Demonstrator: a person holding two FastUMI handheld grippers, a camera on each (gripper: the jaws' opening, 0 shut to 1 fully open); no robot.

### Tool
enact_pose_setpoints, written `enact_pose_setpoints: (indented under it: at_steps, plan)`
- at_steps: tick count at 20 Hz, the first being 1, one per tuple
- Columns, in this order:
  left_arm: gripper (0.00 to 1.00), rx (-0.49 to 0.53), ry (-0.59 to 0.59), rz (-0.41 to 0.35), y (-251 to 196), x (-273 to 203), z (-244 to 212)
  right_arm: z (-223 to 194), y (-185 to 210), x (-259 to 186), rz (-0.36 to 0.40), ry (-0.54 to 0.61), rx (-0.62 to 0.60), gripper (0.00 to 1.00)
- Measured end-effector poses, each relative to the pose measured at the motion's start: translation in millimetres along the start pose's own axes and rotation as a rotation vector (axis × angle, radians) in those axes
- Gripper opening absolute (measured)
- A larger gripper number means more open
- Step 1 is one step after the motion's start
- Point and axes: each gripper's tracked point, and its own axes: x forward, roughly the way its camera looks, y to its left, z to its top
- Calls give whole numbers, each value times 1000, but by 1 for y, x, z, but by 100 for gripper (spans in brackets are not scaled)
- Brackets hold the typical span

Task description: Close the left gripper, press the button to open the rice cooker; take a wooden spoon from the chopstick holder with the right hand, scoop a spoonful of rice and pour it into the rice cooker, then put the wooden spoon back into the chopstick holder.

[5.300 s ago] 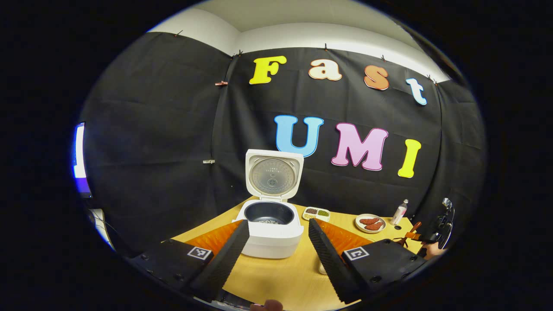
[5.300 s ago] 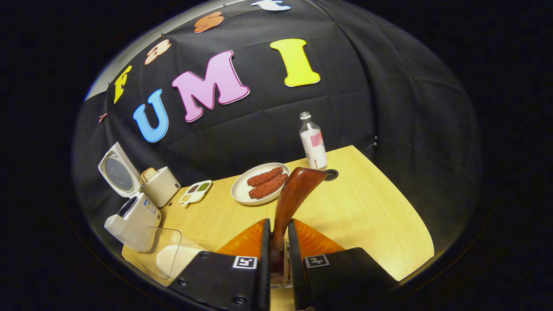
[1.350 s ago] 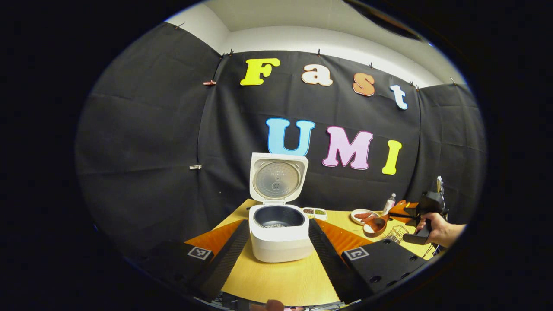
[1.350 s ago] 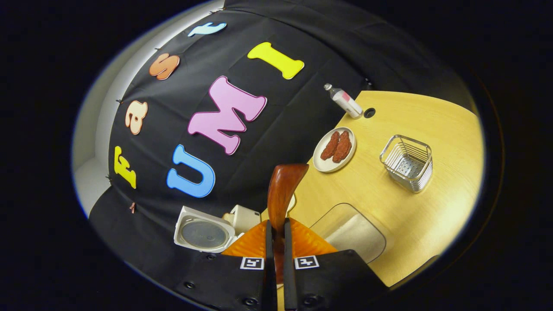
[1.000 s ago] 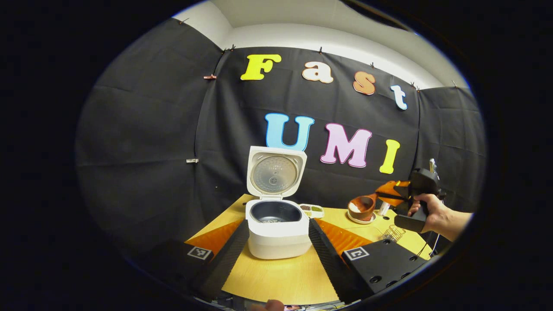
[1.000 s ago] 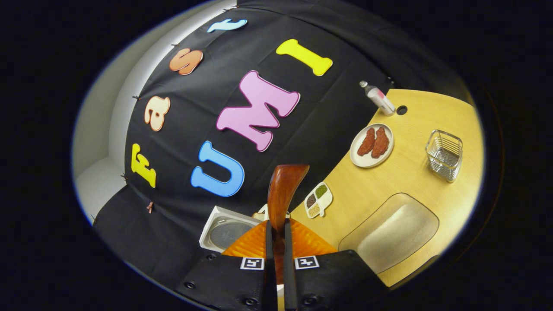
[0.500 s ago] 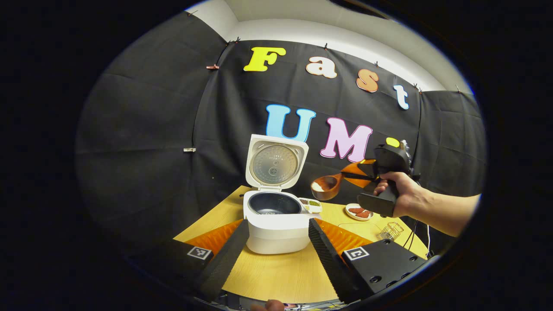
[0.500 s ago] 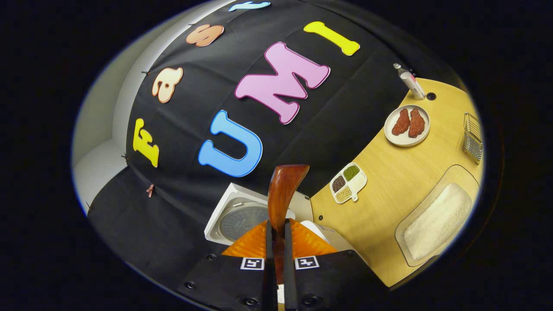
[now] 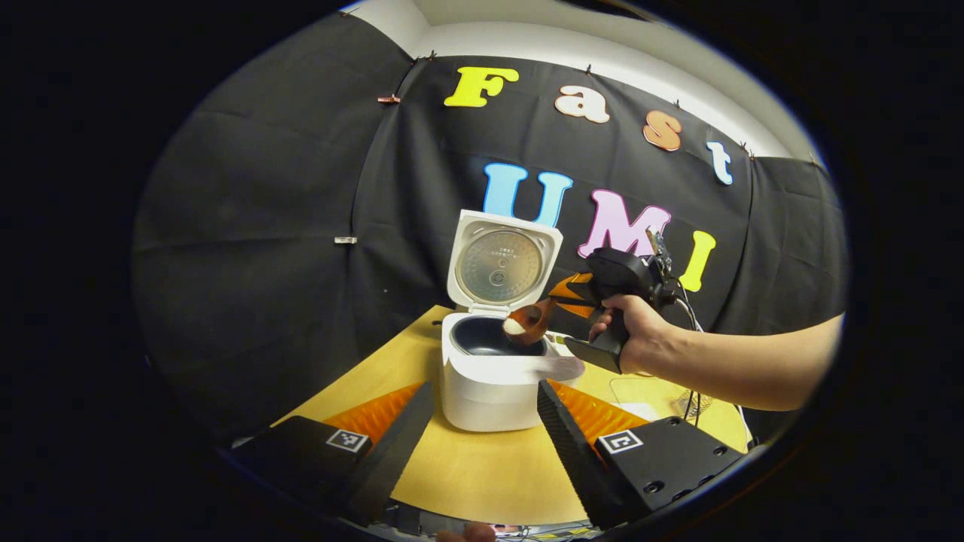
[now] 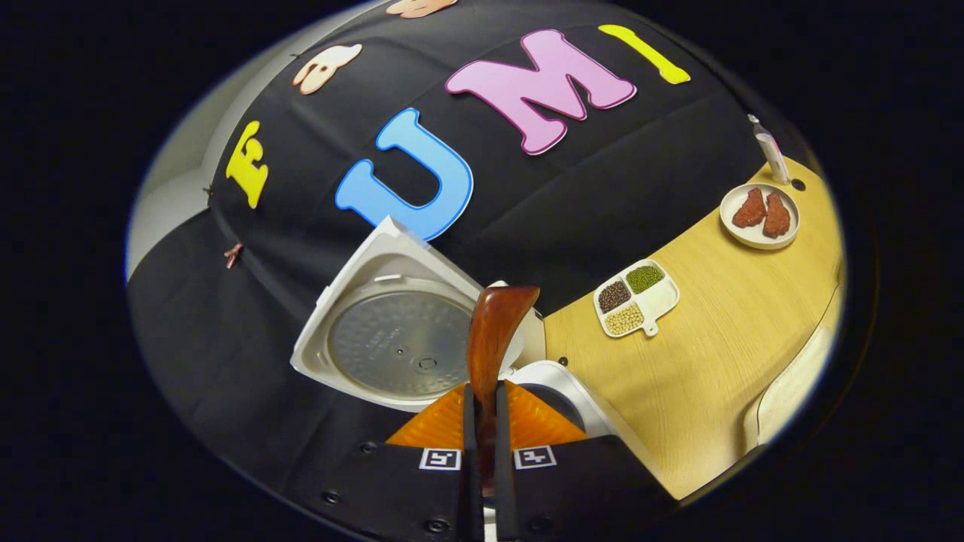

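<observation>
The rice cooker [image 9: 493, 376] is seen standing on the yellow table [image 9: 482, 474] with its lid [image 9: 503, 265] raised upright against the black cloth wall, the dark inner pot [image 9: 486, 345] being exposed. The left tongs [image 9: 482, 421] are held low in front of the cooker with their fingers well apart, nothing being gripped between them. In the left gripper view, the right tongs [image 9: 574, 295] are carried by a hand [image 9: 636, 342] reaching in from the right, and the wooden spoon [image 9: 527, 324] is held out over the pot's right rim, with a little white rice [image 9: 514, 326] visible in its bowl. In the right gripper view, the right tongs [image 10: 482, 452] are clamped together on the spoon's handle, and the spoon [image 10: 493, 331] is seen rising ahead of them in front of the open lid [image 10: 399, 342]. Farther along the table, a divided dish of beans [image 10: 635, 297], a plate of reddish food [image 10: 759, 207] and a bottle [image 10: 768, 150] are laid out, well apart from the cooker
</observation>
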Motion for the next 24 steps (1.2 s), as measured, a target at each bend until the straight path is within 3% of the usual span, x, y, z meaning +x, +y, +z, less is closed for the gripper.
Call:
enact_pose_setpoints:
  at_steps: [8, 17, 24]
  plan:
    - [95, -51, 13, 32, 16, -3, -5, -22, -13, 24, -79, 13, -224, 11]
    - [95, -50, 19, 44, 30, -10, -9, -36, 18, 30, -47, 12, -595, 11]
    - [95, -58, 7, 53, 37, -7, -8, -41, 52, 29, 32, -15, -894, 11]
